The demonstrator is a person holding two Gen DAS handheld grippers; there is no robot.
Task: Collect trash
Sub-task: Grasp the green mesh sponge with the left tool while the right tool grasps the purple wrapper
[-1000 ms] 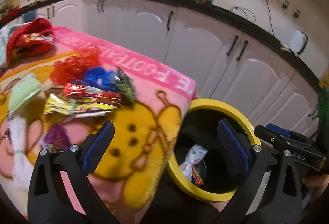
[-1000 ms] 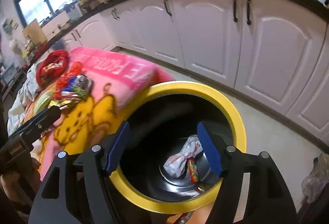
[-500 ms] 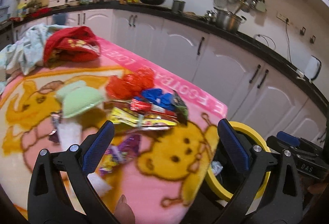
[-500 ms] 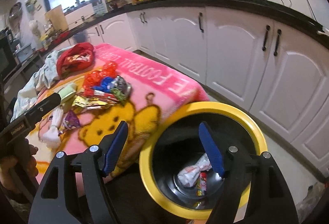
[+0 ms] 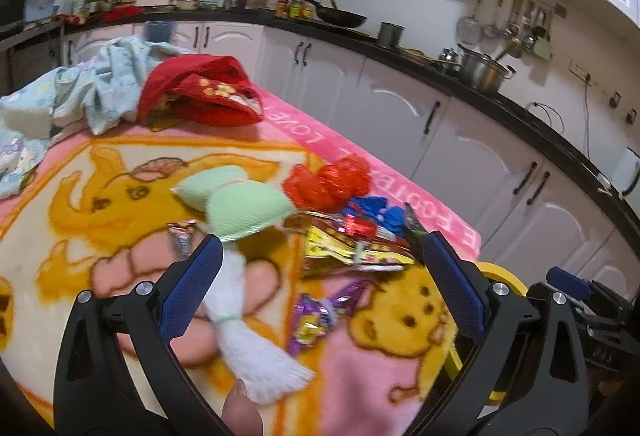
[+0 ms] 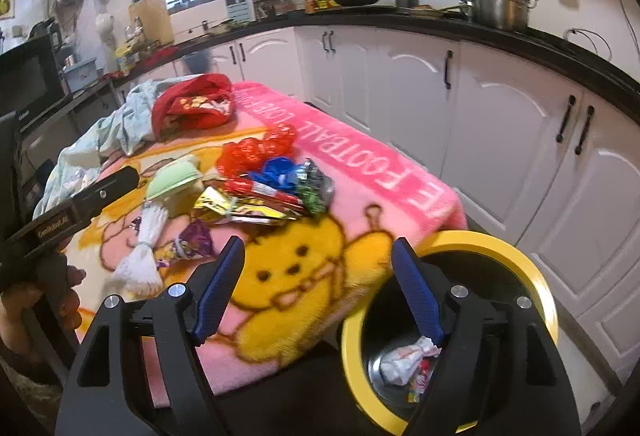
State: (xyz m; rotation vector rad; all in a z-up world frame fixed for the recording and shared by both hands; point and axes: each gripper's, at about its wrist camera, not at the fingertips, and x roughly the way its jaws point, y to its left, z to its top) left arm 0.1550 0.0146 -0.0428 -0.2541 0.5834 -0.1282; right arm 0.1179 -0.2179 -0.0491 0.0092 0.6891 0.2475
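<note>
Left gripper [image 5: 320,272] spread empty above wrappers [image 5: 352,248] on pink blanket [image 5: 360,376], right gripper [image 6: 316,288] opening, empty, yellow-rimmed bin [image 6: 536,276] near right

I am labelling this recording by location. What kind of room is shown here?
Most likely a home kitchen: white cabinets under a black counter, a steel pot and hanging utensils on the wall.
</note>
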